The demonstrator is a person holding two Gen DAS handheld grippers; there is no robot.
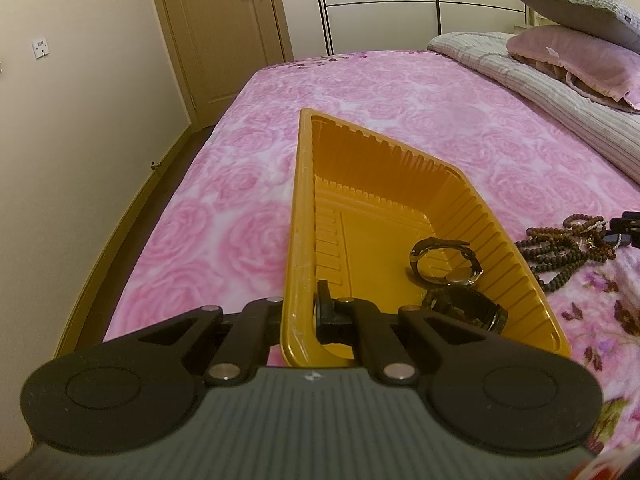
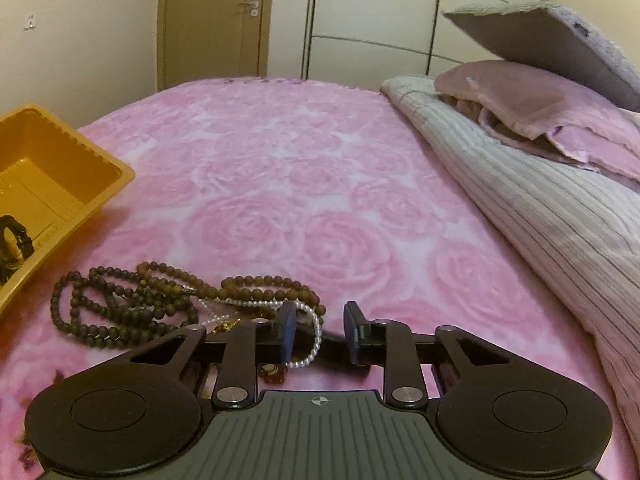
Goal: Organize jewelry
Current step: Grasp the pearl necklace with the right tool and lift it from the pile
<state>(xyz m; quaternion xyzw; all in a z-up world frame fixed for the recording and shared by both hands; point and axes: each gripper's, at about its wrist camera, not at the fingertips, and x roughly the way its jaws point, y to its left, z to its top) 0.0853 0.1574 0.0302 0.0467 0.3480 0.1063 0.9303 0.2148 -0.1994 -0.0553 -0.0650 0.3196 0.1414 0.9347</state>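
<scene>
The tray [image 1: 298, 216] is pinched by its near wall in the left gripper [image 1: 300, 312], with two watches [image 1: 448, 264] inside. The right gripper [image 2: 320, 332] is held partly open, empty, with a loop of the pearl strand [image 2: 316, 340] between its fingers, beside the tangled beads [image 2: 132, 304] on the bed [image 2: 320, 200]. The tangle could be dragged along if only the pearls are caught, and the thin tray wall may flex or slip. No readable writing can be made out.
</scene>
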